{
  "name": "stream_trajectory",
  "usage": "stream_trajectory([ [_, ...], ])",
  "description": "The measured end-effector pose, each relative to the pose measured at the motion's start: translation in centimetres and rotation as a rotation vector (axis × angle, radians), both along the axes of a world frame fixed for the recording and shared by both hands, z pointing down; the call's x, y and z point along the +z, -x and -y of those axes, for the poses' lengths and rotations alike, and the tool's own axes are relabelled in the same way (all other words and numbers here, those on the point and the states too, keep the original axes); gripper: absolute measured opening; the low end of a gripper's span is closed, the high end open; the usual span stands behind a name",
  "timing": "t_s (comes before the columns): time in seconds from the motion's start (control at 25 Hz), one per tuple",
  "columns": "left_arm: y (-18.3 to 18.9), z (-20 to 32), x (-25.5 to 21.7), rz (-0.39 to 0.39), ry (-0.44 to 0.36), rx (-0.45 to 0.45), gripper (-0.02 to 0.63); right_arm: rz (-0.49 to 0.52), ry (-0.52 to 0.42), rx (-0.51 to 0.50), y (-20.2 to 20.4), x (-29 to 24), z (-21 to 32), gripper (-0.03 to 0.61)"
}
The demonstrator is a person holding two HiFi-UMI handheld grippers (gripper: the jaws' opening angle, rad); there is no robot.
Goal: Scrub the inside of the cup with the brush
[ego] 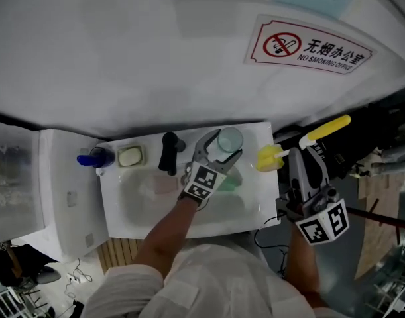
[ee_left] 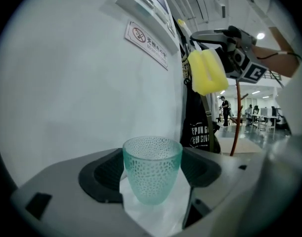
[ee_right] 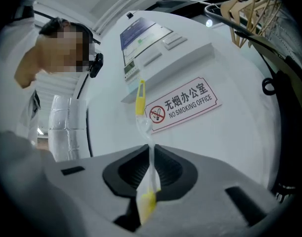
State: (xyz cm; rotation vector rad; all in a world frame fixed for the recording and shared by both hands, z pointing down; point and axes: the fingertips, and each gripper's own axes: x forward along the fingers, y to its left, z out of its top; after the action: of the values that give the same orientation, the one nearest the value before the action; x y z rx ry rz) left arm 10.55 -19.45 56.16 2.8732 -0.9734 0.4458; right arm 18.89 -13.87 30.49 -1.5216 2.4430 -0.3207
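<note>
Two hand-held grippers work at a white rectangular sink (ego: 116,211). Left gripper (ego: 221,148): the jaws are part-way open and clamp a cup (ee_left: 151,168) between them. The cup is a pale green, translucent tumbler with a dimpled wall, upright over the sink's rear, just right of the black faucet (ego: 168,152). Right gripper (ego: 299,154): the jaws are pressed almost together on the thin clear-and-yellow handle of a brush (ego: 327,130). The brush's soft yellow sponge head (ego: 270,158) sits near the cup's right side, outside it.
</note>
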Motion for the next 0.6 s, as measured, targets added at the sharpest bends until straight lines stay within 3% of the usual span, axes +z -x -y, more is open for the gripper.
stream_trajectory([
  [0.24, -0.2, 1.4, 2.6, 0.017, 0.010, 0.003, 0.348, 0.005, 0.041, -0.019, 0.2, 2.2, 0.8, 0.032],
  [0.6, -0.5, 1.5, 2.7, -0.010, 0.014, 0.016, 0.348, 0.006, 0.062, -0.029, 0.4, 3.1, 1.0, 0.032],
])
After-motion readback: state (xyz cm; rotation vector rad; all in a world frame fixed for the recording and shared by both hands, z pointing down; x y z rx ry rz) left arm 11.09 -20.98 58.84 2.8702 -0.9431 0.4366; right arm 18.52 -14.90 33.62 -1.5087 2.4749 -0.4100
